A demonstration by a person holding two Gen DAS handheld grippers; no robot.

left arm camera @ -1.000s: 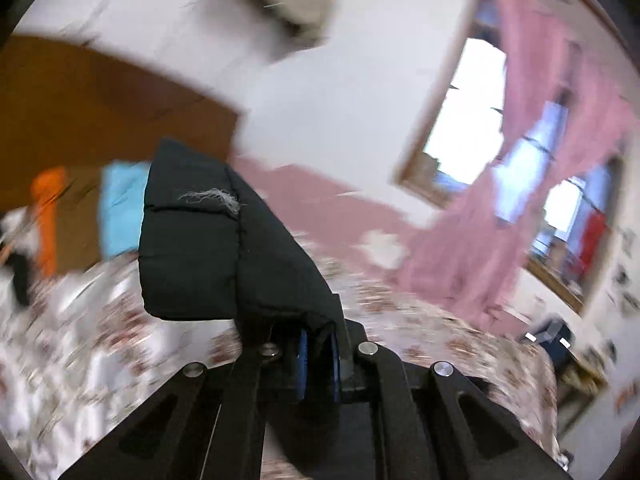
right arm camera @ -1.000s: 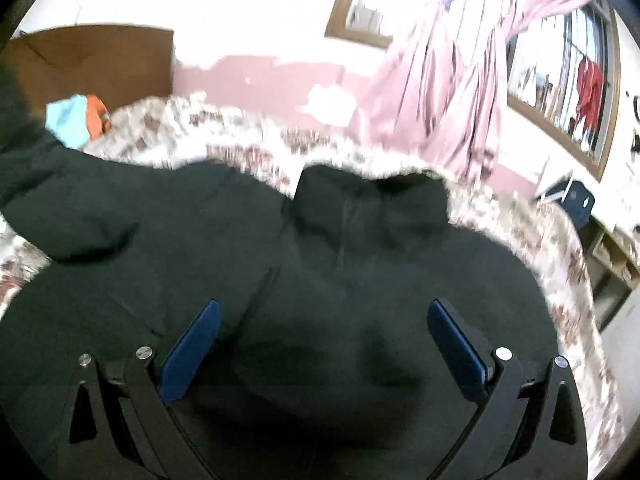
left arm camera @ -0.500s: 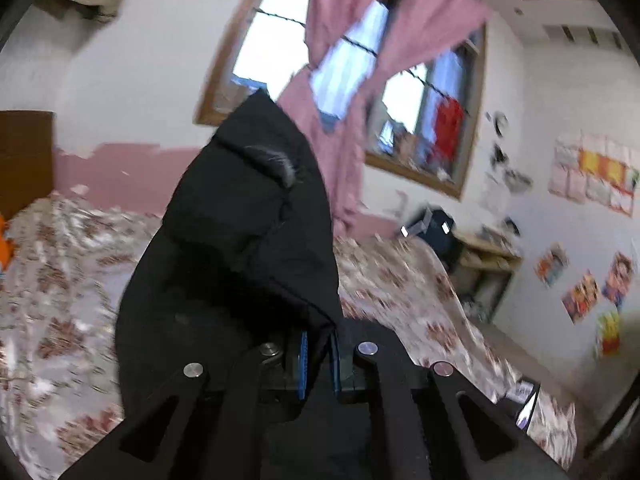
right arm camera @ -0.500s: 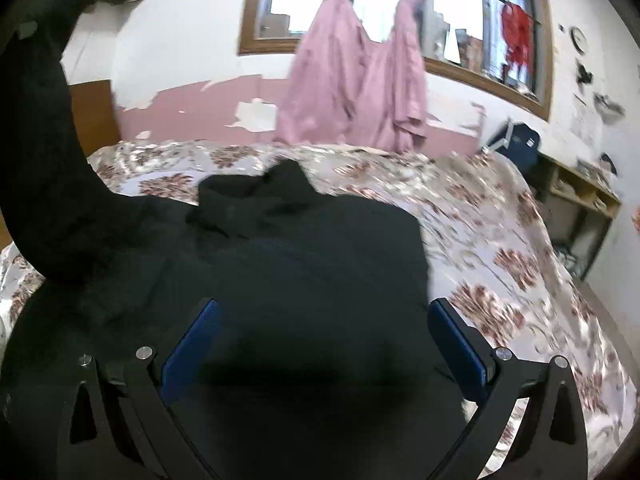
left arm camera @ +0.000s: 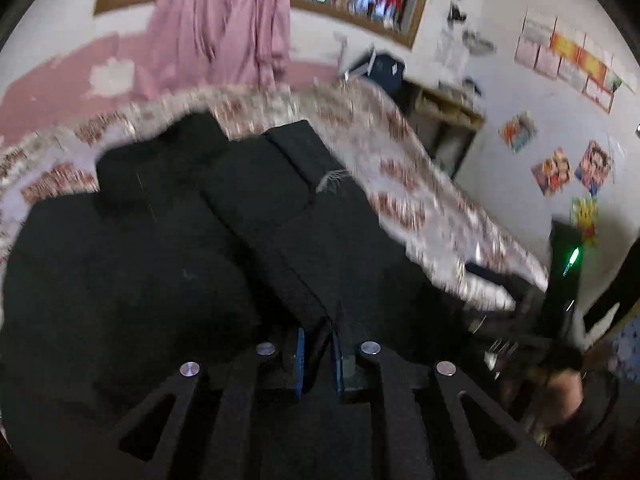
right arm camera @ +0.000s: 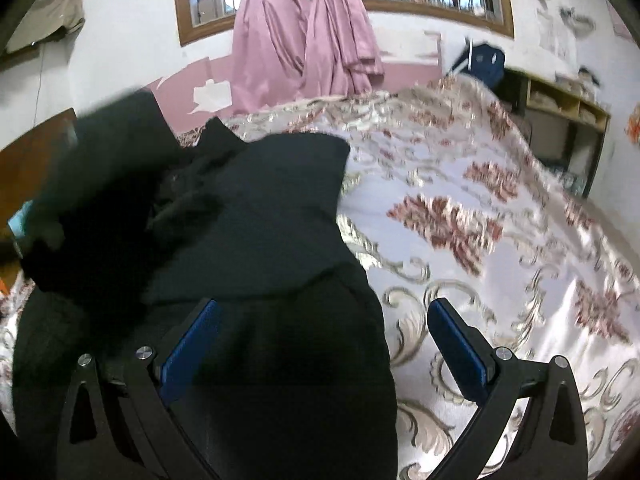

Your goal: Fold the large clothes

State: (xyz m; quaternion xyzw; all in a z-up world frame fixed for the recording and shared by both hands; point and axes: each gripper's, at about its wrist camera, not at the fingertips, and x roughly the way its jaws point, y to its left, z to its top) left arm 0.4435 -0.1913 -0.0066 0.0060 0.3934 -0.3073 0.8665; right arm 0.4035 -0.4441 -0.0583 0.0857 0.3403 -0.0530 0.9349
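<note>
Left wrist, left hand-held gripper [left arm camera: 318, 354] pinching black garment [left arm camera: 168, 248]

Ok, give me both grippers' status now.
Left gripper: jaws just opening, black garment sleeve between them.
Right gripper: open, holding nothing.

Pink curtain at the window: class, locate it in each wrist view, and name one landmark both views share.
Left wrist view: pink curtain, top, left of centre.
Right wrist view: pink curtain, top centre, above the floral bedspread.
Shared landmark: dark blue bag beyond the bed.
</note>
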